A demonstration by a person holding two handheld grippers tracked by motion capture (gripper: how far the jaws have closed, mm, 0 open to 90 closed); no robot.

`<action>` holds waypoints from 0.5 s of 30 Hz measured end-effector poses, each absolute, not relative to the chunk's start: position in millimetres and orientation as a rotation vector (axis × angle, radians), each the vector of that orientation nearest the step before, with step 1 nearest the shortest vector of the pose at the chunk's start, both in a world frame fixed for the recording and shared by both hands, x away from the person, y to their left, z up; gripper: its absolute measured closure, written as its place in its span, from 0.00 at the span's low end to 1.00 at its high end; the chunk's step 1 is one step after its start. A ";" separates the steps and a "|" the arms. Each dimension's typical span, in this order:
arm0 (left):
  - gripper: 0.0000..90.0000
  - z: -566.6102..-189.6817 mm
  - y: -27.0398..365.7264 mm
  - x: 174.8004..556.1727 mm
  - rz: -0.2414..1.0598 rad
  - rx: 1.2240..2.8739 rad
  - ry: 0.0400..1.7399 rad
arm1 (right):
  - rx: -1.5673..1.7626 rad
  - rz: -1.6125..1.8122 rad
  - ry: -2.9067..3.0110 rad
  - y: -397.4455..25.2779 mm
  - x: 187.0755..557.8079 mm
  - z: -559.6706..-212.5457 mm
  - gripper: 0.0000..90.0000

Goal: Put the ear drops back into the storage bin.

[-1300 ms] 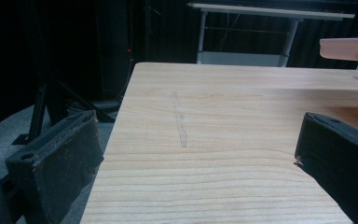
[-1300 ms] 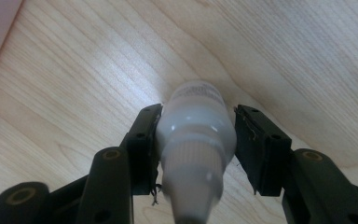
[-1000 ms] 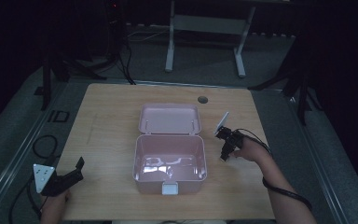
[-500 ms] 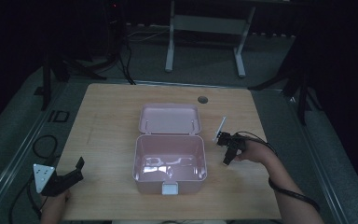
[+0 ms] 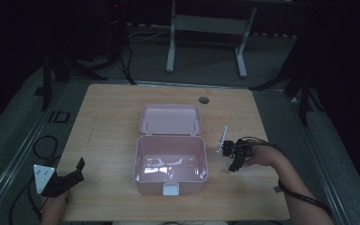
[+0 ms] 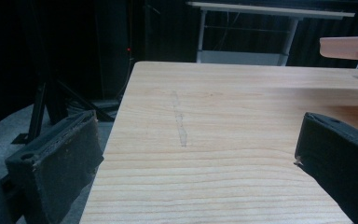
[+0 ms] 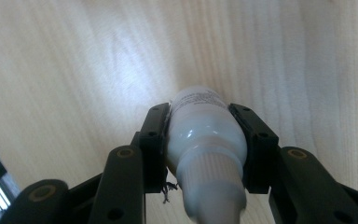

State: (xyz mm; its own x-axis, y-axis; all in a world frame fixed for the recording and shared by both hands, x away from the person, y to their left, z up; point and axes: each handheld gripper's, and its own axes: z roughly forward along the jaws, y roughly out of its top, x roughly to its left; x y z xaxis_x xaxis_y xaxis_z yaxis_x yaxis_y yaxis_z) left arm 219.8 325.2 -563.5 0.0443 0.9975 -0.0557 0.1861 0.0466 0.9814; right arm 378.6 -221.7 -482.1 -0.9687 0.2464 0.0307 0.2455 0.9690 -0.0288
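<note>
Right gripper clamped on a white bottle.
Pinched between its jaws, low over the table, pink box just beside. Left gripper wide open, holding nothing.

Over the last second I have drawn my right gripper back toward my own edge of the table and a little outward, away from the pink box. A second ago it sat level with the hinge line, near the open lid's right corner; half a second ago it was beside the upper part of the box's right wall; now it sits beside the middle of that wall, near it but apart. My forearm has swung with it, lying lower and flatter across the wood. The small white bottle clamped in it has travelled along.
</note>
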 end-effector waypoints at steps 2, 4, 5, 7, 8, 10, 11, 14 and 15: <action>0.01 -563.5 325.2 219.8 1.041 1.329 1.330 | -0.329 0.046 -3.090 -222.1 374.9 -481.5 0.66; 0.01 -563.5 325.1 219.8 1.041 1.328 1.331 | -0.277 0.031 -3.086 -222.4 371.0 -480.6 0.66; 0.01 -563.5 325.2 219.8 1.041 1.329 1.330 | -0.241 0.027 -3.094 -222.1 368.4 -479.9 0.66; 0.01 -563.5 325.2 219.8 1.042 1.328 1.331 | -0.183 0.014 -3.097 -221.3 363.8 -478.9 0.66; 0.01 -563.5 325.2 219.8 1.041 1.328 1.331 | -0.151 0.005 -3.108 -220.6 361.3 -478.6 0.66; 0.01 -563.5 325.2 219.8 1.041 1.328 1.331 | -0.108 -0.003 -3.117 -219.1 357.1 -477.7 0.66; 0.01 -563.5 325.3 219.8 1.041 1.328 1.331 | -0.076 0.006 -3.127 -218.1 354.8 -477.3 0.66; 0.01 -563.5 325.2 219.8 1.041 1.328 1.331 | -0.012 0.044 -3.143 -215.1 348.3 -477.3 0.66; 0.01 -563.5 325.2 219.8 1.041 1.328 1.331 | 0.018 0.059 -3.154 -214.2 346.1 -477.7 0.66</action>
